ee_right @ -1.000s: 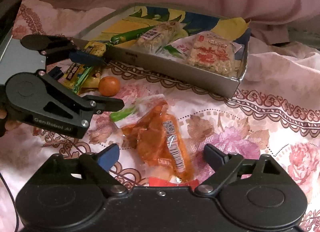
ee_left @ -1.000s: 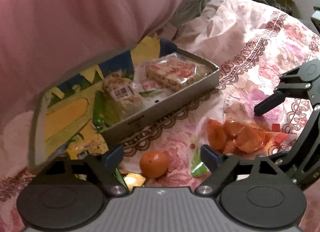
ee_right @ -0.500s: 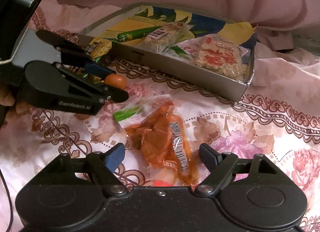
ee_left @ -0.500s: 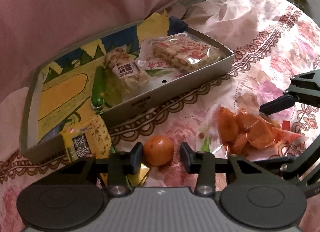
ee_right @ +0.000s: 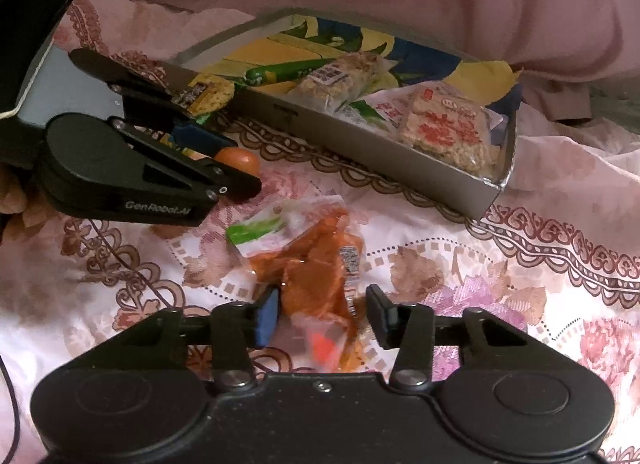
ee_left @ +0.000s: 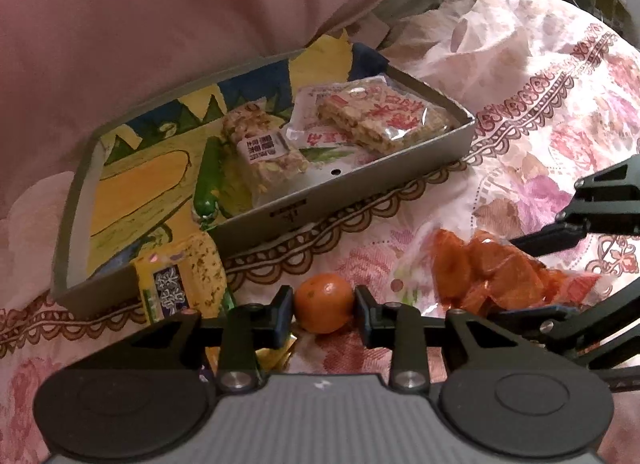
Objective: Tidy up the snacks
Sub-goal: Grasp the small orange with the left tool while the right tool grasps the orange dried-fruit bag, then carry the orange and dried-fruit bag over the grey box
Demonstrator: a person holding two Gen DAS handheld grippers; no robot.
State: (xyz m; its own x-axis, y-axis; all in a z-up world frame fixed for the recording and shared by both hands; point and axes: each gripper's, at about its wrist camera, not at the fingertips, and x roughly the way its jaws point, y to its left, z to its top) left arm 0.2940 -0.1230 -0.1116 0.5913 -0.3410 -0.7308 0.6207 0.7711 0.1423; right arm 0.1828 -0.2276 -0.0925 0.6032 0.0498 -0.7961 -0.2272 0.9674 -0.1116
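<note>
Left tongs [ee_left: 324,310], wide a second ago, closing onto mandarin [ee_left: 325,302]; right tongs [ee_right: 322,314] closing around orange snack packet [ee_right: 316,276], both bound for tin tray [ee_left: 360,191].

Floral bedspread [ee_left: 540,111] w/ grey tin tray [ee_left: 360,199], mandarin [ee_left: 325,302], orange snack bag [ee_right: 316,264], yellow packet [ee_left: 184,280].

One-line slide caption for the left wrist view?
Left tongs closing around the small orange on the floral bedspread.

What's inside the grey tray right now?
Grey tray: a green sausage stick, an oat bar and a rice cracker pack overlapping a white packet, mostly covered.
</note>
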